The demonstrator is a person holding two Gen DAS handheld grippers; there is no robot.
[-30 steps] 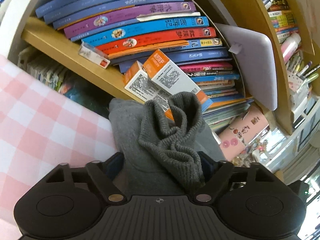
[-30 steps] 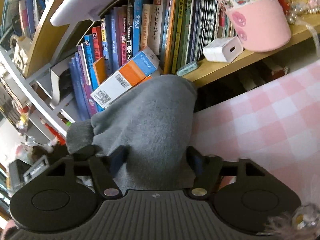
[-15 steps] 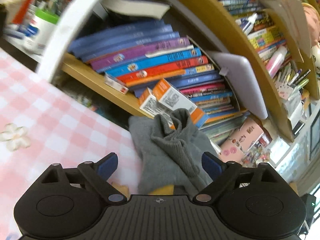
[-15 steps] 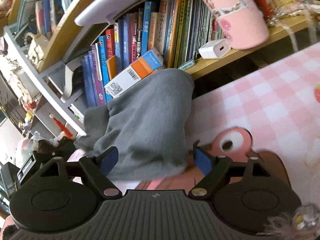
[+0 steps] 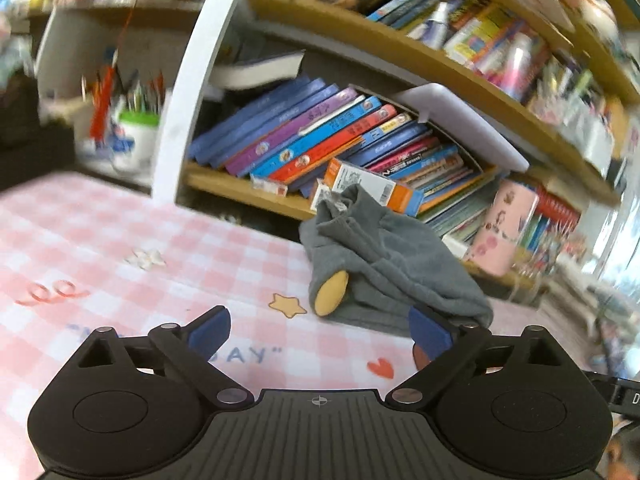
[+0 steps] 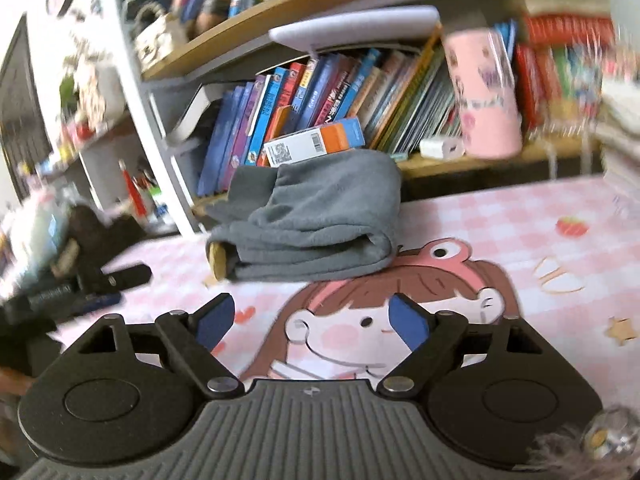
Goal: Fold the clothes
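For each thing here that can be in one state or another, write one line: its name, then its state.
grey garment: folded in a bundle, lying on the tablecloth, held by neither gripper
left gripper: jaws opening, nothing between them
right gripper: jaws opening, nothing between them
orange and white box: lying flat behind the garment

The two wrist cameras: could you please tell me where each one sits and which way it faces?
Left wrist: on the left tool, jaws opening and empty, facing the folded grey garment and bookshelf over the pink checked tablecloth.
Right wrist: on the right tool, jaws opening and empty, facing the garment head-on.
Shared: garment, orange-and-white box, pink cup.
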